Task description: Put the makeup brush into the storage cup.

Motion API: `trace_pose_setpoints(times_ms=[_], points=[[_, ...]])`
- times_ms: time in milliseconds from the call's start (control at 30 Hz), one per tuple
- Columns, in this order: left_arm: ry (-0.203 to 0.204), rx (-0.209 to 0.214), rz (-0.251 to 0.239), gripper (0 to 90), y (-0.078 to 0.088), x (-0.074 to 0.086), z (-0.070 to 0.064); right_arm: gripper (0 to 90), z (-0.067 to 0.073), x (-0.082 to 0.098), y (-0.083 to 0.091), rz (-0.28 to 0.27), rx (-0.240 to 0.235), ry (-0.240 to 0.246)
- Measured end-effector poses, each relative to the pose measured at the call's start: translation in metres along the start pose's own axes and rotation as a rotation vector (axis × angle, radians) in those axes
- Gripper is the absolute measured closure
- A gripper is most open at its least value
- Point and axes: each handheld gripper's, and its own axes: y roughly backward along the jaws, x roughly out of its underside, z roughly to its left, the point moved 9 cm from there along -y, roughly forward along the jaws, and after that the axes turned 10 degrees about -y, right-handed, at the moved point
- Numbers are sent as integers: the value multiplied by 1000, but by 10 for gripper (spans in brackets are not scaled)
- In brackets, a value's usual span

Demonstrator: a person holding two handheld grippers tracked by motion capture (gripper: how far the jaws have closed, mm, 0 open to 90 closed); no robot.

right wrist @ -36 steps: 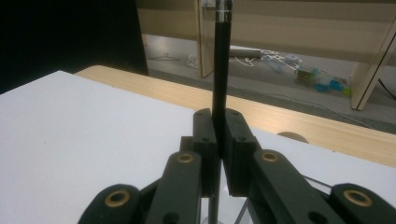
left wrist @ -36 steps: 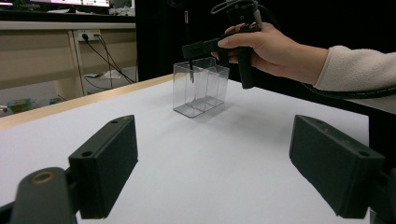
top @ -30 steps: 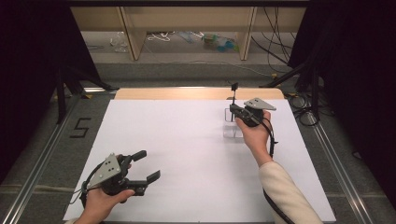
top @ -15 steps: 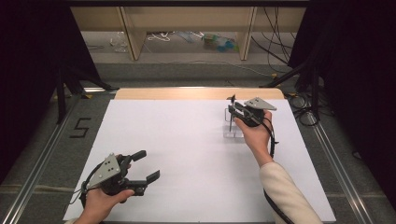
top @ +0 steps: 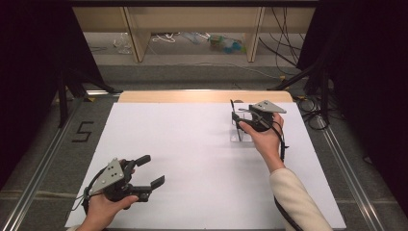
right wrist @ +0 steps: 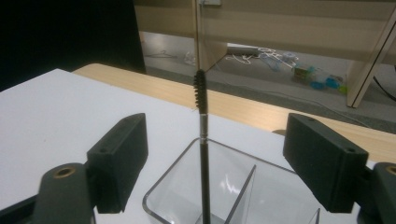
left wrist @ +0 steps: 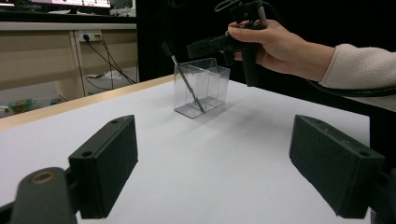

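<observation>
A clear plastic box (top: 242,135) with dividers stands on the white table at the far right. A thin black brush wand (top: 234,115) leans in one of its compartments, bristle tip up. My right gripper (top: 244,117) hovers just over the box; its jaws have just been opening and now stand open. In the right gripper view the wand (right wrist: 202,122) rises untouched between the pads above the box (right wrist: 243,191). My left gripper (top: 153,170) rests open near the front left, nothing in it. The left gripper view takes in the box (left wrist: 201,88), the wand (left wrist: 183,78) and the right gripper (left wrist: 219,45).
The white sheet (top: 192,144) covers the table, with a wooden strip (top: 202,96) along its far edge. Metal rails run down both sides. Cables and shelf legs lie on the floor beyond the table.
The right gripper's jaws opened and let go of the wand, which settled a little lower and leans left in the box. Both hands stayed where they were.
</observation>
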Motion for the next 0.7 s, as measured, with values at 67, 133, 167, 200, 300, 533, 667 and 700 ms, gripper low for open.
trace_pose_setpoints(times_ms=[67,133,167,200,300,533,667,700], points=[[1,-1,0,153,0,0,0,218,1,0,2,8,-13,4],[2,-1,0,153,0,0,0,216,2,1,4,6,-20,-7],[2,-2,0,153,0,0,0,214,1,0,4,-4,-14,5],[1,-2,0,153,0,0,0,214,1,2,6,10,-18,8],[10,-6,0,153,0,0,0,212,2,5,9,13,-21,13],[-8,-8,1,152,1,0,2,210,4,7,20,25,-29,29],[-9,-8,2,152,0,0,2,211,5,8,27,29,-34,41],[-8,-8,1,152,0,0,2,211,5,8,28,16,-40,38]])
